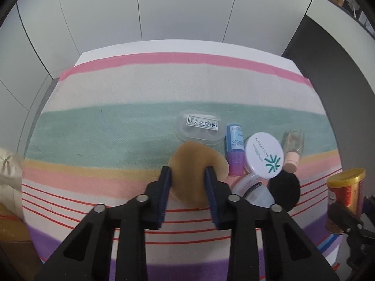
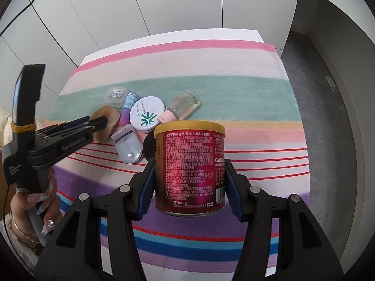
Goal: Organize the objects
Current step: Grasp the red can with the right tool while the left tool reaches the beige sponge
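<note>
Bench (image 1: 98,126) surface carries a striped cloth in pink, cream, green, red and purple bands, with the objects grouped toward its middle.

Left tool (image 1: 188,175): the blue ribbed pads sit against both sides of the tan, flat, round sponge puff (image 1: 192,161), and the jaws are clamped on it. The left wrist view shows the puff face-on between the pads. The right wrist view shows the same tool (image 2: 103,122) from the side, reaching in from the left, with the person's hand (image 2: 35,201) on its grip; that hand appears in this view only.

Right tool (image 2: 189,182): the pads press on the two sides of the red cylindrical tin with a gold lid (image 2: 189,164), which stands upright between them. The left wrist view shows this tin (image 1: 344,194) only at its far right edge.

Objects lying on the cloth, near the puff:
- clear plastic case with a white label (image 1: 198,127), behind the puff
- blue tube with a purple cap (image 1: 234,149), just beside the puff
- white round compact with a green emblem (image 1: 263,155)
- clear glass bottle with a pink cap (image 1: 293,149), lying on its side
- black round pad (image 1: 284,189)
- white eyelash curler case (image 2: 127,145), seen whole in the right wrist view; the left wrist view shows only part of it
</note>
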Available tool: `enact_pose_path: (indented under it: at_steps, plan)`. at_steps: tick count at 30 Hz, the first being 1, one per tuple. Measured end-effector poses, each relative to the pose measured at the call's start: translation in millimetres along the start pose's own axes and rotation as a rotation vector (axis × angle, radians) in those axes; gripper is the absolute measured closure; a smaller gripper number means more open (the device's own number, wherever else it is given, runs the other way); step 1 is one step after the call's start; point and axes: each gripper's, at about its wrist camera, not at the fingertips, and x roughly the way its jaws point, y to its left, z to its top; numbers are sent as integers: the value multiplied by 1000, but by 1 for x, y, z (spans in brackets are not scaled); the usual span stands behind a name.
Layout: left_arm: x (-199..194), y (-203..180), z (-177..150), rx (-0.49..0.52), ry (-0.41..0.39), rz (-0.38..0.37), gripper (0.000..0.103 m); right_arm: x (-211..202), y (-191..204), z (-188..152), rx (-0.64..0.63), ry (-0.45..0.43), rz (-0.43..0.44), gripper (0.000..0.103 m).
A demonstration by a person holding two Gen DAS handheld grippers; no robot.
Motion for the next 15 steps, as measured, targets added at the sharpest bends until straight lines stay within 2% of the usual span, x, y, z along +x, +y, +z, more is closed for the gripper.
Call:
enact_pose_path:
  at_steps: [3, 4, 9, 10, 12, 14, 15]
  plan:
    - [-1, 0, 4, -10, -2, -6, 81, -3, 0, 1, 8, 2, 3, 47]
    - [-2, 1, 3, -13, -1, -6, 92, -4, 0, 1, 11, 2, 3, 47]
    - [-16, 15, -1, -33, 3, -26, 93, -8, 1, 1, 14, 4, -1, 47]
    - [-18, 16, -3, -26, 2, -30, 90, -9, 1, 1, 11, 3, -3, 47]
    - [-14, 15, -4, -19, 32, -46, 72, -10, 3, 0, 9, 4, -2, 47]
    - [-9, 14, -6, -25, 48, -63, 27, -10, 5, 0, 9, 6, 2, 47]
    - [-7, 13, -5, -23, 50, -65, 20, -10, 6, 0, 8, 6, 3, 47]
